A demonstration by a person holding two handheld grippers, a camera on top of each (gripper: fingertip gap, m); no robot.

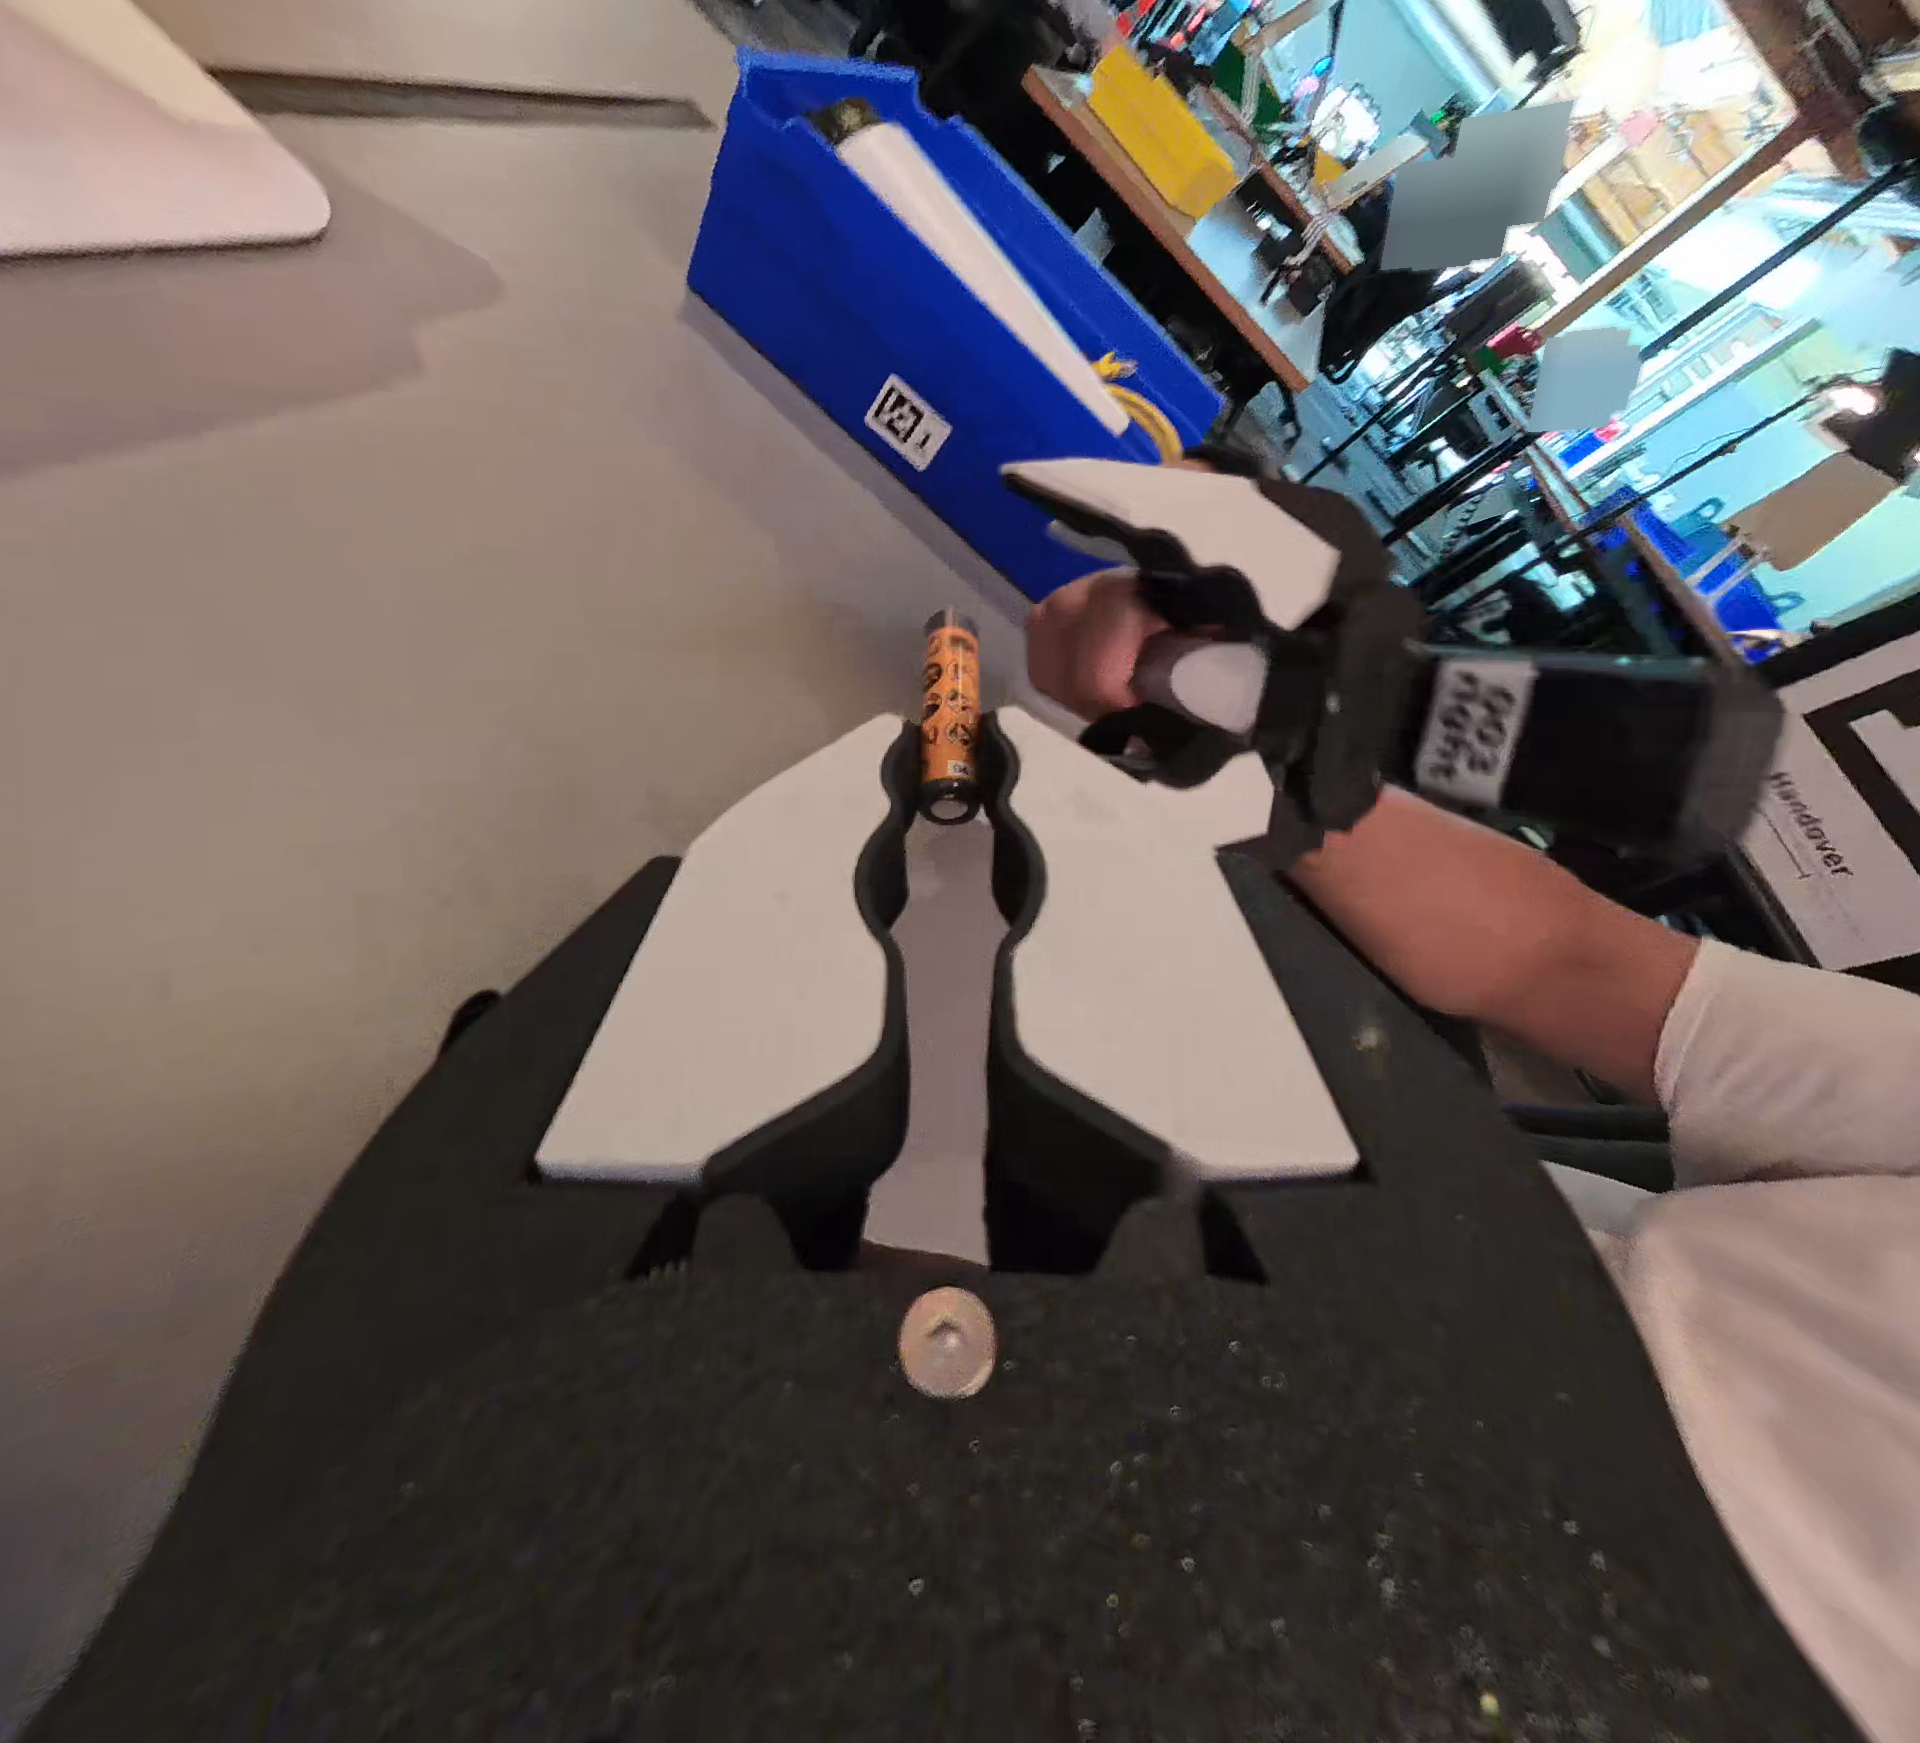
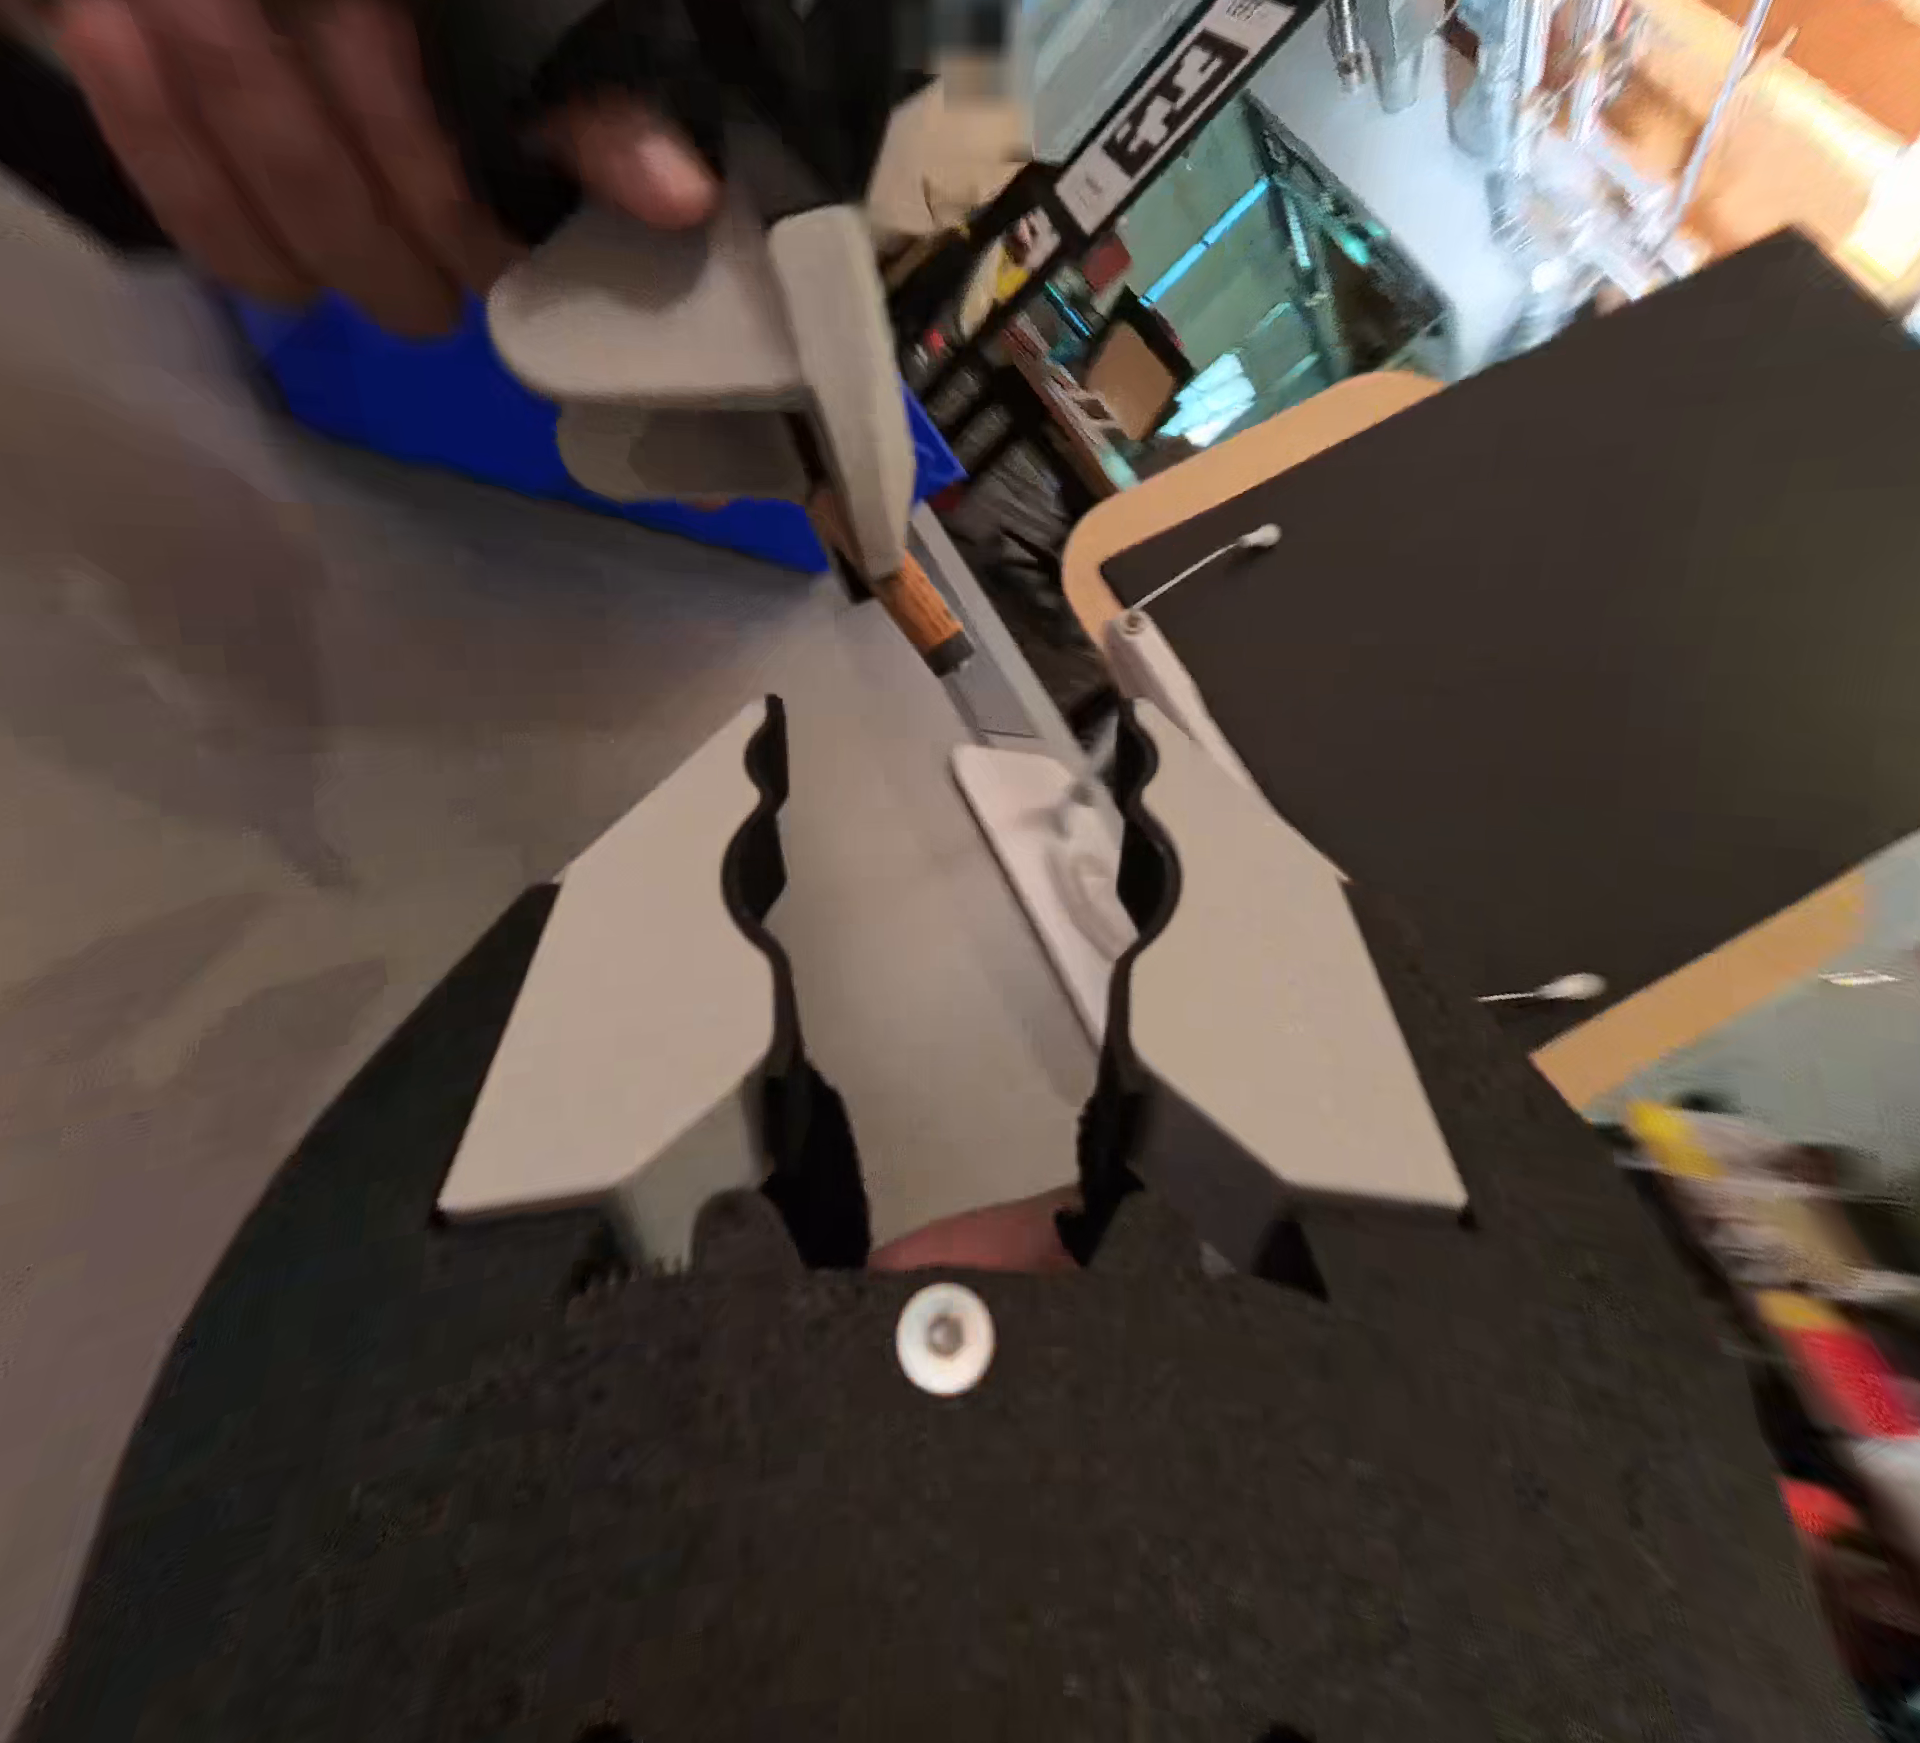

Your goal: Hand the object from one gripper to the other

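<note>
Left gripper (image 1: 948, 763) comes first: its two white fingers are clenched on an orange cell (image 1: 948, 725), pinching the near end in the notch at the tips so that most of the length juts forward, free for another grip. Held that way, well above the grey table (image 1: 312, 758), the cell looks offered rather than stored. Right gripper (image 2: 951, 737) sits just beside it, jaws spread wide and holding nothing; through its own camera the cell's dark end (image 2: 925, 618) pokes out ahead of the gap, not yet between the fingers. My guess is the handover is at the approach stage, the receiving jaws still needing to line up around the free end. Behind both stands a blue bin (image 1: 883, 322) with a white tube (image 1: 966, 259) lying in it.
</note>
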